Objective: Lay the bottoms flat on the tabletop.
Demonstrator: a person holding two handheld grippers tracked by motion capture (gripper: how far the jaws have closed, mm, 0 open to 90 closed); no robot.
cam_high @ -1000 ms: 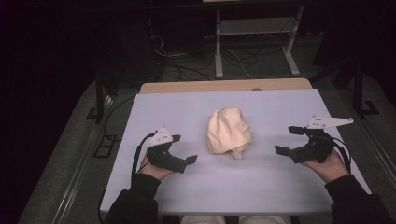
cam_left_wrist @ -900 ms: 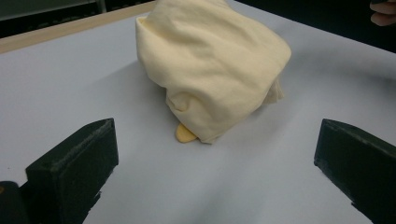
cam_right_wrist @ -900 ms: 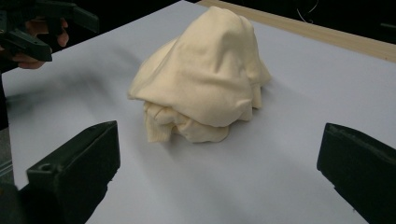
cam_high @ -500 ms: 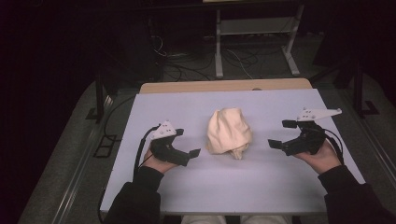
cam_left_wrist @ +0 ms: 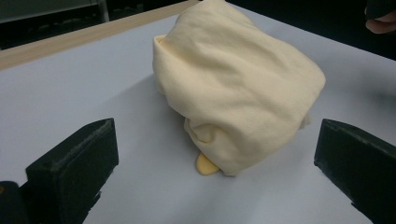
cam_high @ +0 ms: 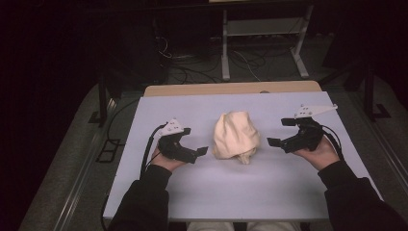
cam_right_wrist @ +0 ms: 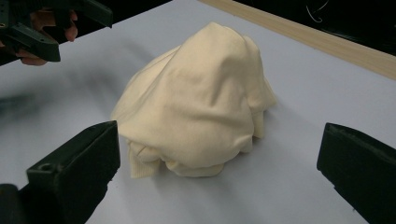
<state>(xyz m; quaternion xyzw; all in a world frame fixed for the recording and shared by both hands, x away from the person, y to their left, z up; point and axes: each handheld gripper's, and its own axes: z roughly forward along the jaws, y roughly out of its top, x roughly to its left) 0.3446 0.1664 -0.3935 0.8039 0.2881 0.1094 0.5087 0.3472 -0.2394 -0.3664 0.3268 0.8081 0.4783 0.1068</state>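
High view: a crumpled cream cloth (cam_high: pixel 235 137) lies bunched in a mound at the centre of the frame on a pale lilac table (cam_high: pixel 269 192). The left gripper (cam_high: pixel 197 153) sits lower left of the mound and the right gripper (cam_high: pixel 279 132) to its right, each held in a hand whose dark sleeve enters from the bottom edge.

Compared with the frames half a second and one second earlier, both grippers have closed in on the cloth from either side; the right one has also risen toward the upper part of the frame. The cloth has kept its place and shape.

Left gripper view: the two black jaws stand wide apart at the lower corners, holding nothing; the cloth (cam_left_wrist: pixel 238 88) lies between and beyond them, not touched. A small yellow tab (cam_left_wrist: pixel 205 164), possibly a label or a fold of lining, peeks from under the near edge. Part of the other hand (cam_left_wrist: pixel 380 21) shows at the upper right corner.

Right gripper view: the jaws are likewise spread wide and empty, with the cloth (cam_right_wrist: pixel 201 102) just beyond them at centre frame. The left gripper (cam_right_wrist: pixel 56 25) appears at the upper left.

No brand, label text or other writing can be read on any surface.
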